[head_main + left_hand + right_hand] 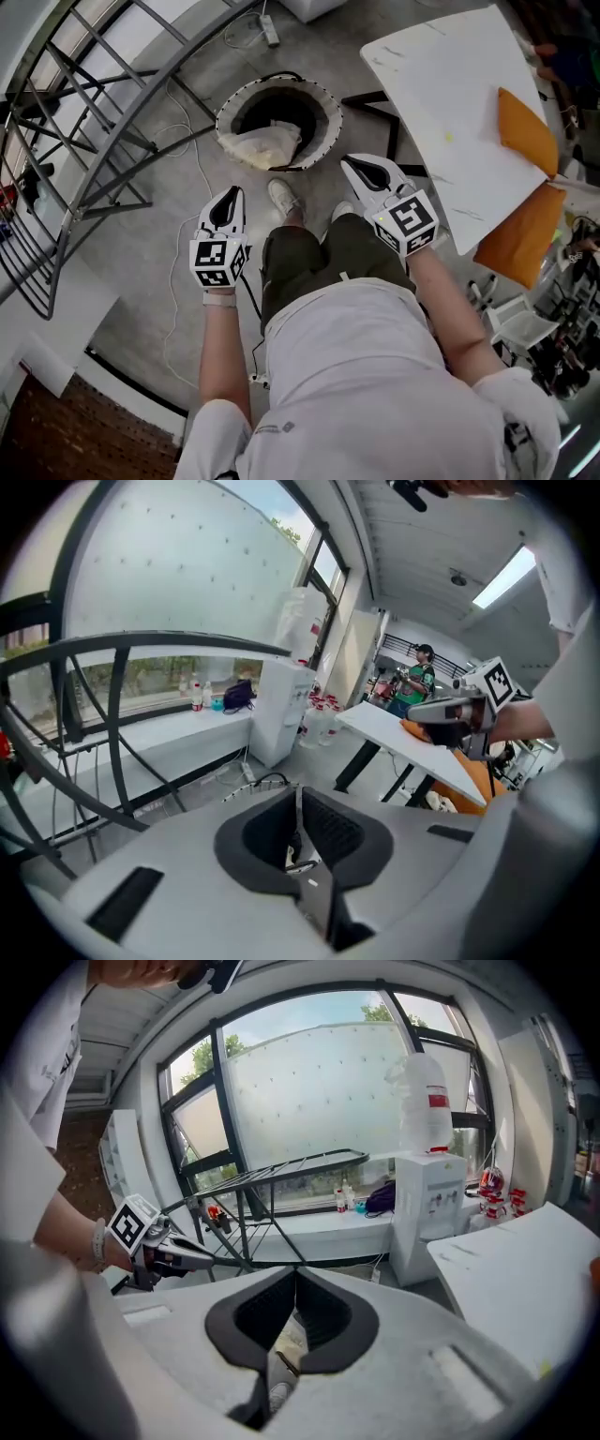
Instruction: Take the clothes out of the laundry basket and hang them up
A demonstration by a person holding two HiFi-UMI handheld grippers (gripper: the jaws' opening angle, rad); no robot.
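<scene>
The round laundry basket stands on the grey floor in front of the person's feet, with a cream cloth bunched in its left side. My left gripper hovers above the floor, near and to the left of the basket, shut and empty. Level with it, my right gripper hangs just right of the basket, also shut with nothing in it. The left gripper view shows its jaws pressed together, and the right gripper shows beyond them. In the right gripper view the jaws meet too. The metal drying rack stands to the left.
A white table with orange cushions stands at the right, close to my right gripper. Cables run over the floor by the rack. A water dispenser stands by the window. A person is far back.
</scene>
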